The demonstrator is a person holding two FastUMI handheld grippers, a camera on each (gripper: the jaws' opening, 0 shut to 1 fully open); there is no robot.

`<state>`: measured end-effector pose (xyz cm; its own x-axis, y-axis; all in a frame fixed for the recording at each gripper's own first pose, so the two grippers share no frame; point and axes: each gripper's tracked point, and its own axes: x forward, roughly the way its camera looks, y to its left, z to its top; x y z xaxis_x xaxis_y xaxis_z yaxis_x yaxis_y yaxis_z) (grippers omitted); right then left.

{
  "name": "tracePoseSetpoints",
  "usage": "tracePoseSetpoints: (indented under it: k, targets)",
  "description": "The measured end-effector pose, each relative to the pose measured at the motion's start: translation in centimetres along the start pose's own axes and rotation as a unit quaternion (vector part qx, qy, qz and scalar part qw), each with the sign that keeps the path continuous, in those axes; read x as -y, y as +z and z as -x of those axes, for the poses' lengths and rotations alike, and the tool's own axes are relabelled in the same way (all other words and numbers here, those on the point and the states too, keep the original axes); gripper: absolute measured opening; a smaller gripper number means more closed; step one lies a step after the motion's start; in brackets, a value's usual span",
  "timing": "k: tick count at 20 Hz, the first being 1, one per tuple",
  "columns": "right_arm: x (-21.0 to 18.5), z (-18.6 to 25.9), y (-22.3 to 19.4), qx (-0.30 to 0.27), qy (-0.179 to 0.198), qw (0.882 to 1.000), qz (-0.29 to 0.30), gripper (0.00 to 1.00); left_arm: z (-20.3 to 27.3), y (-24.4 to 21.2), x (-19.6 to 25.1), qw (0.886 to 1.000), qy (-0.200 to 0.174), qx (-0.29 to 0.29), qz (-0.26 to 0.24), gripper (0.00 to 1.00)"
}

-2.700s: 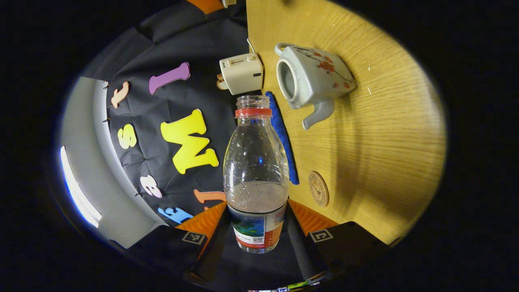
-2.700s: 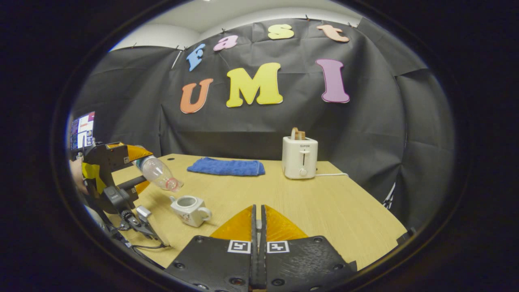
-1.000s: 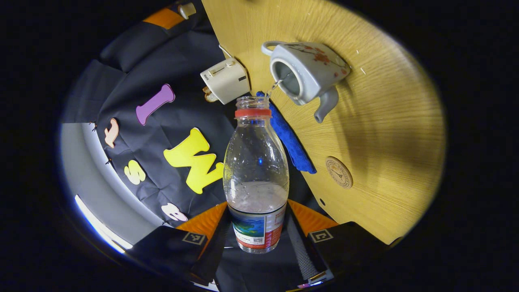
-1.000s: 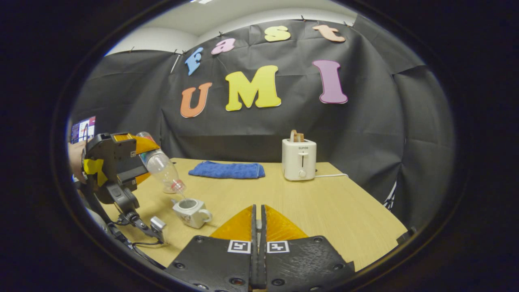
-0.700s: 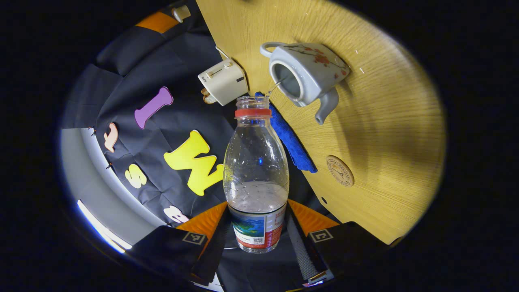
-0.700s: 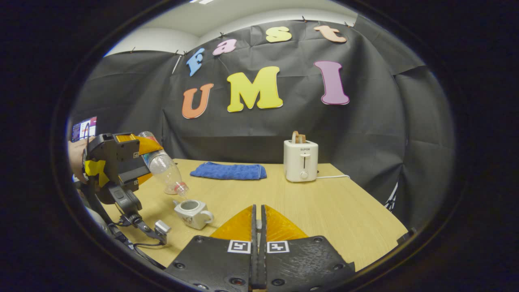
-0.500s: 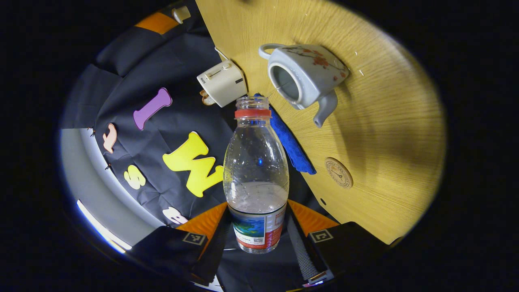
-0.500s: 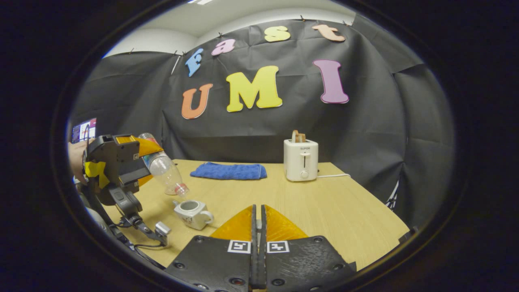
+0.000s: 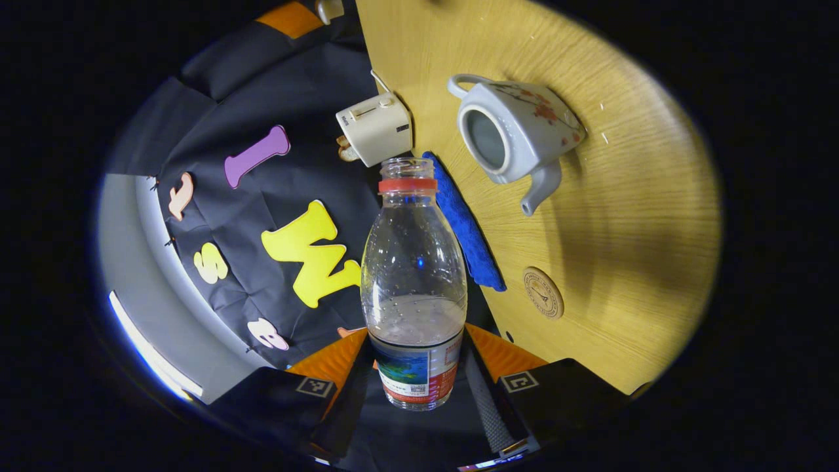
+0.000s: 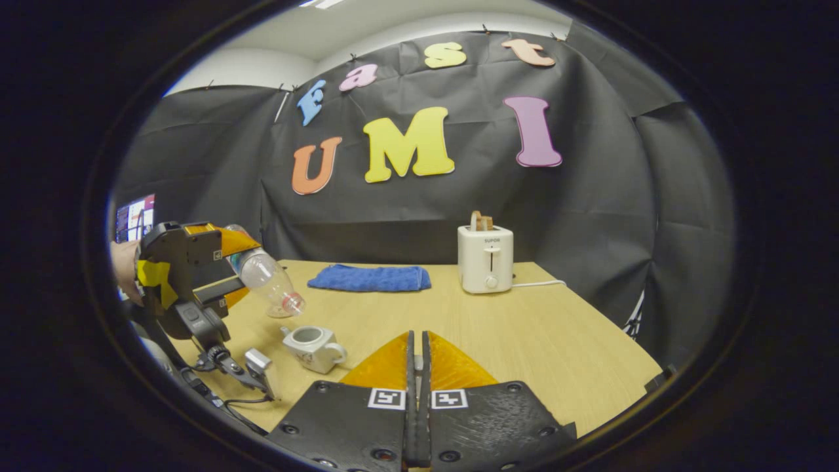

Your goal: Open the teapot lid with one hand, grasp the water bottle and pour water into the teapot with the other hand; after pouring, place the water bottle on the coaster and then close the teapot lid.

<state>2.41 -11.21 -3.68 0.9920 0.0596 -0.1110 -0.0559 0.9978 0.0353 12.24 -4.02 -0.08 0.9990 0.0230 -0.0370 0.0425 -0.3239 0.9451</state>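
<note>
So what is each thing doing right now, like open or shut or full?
Water bottle: uncapped, tilted, held in the left gripper, partly full.
Teapot: lid off, upright on the table.
Coaster: bare.
Toaster: something sticking out the top.
Right gripper: shut.

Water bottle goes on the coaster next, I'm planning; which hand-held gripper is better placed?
Left: the left hand-held gripper grips the water bottle, with the coaster nearby on the table.

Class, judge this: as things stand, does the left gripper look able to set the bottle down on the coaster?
Probably yes. The left gripper holds the bottle, and the coaster lies bare on the table, apart from the teapot and cloth.
</note>
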Motion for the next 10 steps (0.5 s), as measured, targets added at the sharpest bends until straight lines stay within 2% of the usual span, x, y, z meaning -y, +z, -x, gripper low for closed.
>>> tracePoseSetpoints:
  k: [3, 5, 7, 8, 10]
  targets:
    - [-0.3, 0.3, 0.3, 0.001, 0.002, 1.0, -0.003, 0.0, 0.1, -1.0, 2.0, 0.992, -0.033, -0.007, 0.124, 0.77]
    - [-0.7, 0.5, 0.6, 0.001, 0.005, 1.0, -0.001, 0.0, 0.8, -1.7, 3.4, 0.973, -0.048, -0.013, 0.226, 0.75]
    - [-1.0, 0.5, 1.0, 0.001, 0.007, 1.0, 0.002, 0.0, 1.6, -2.5, 5.2, 0.938, -0.074, -0.028, 0.339, 0.75]
    - [-1.2, 0.5, 1.3, 0.003, 0.007, 1.0, 0.003, 0.0, 2.0, -2.9, 5.8, 0.914, -0.085, -0.034, 0.395, 0.75]
    - [-1.6, 0.5, 1.8, 0.006, 0.009, 1.0, 0.003, 0.0, 2.8, -3.3, 6.0, 0.858, -0.09, -0.036, 0.504, 0.76]
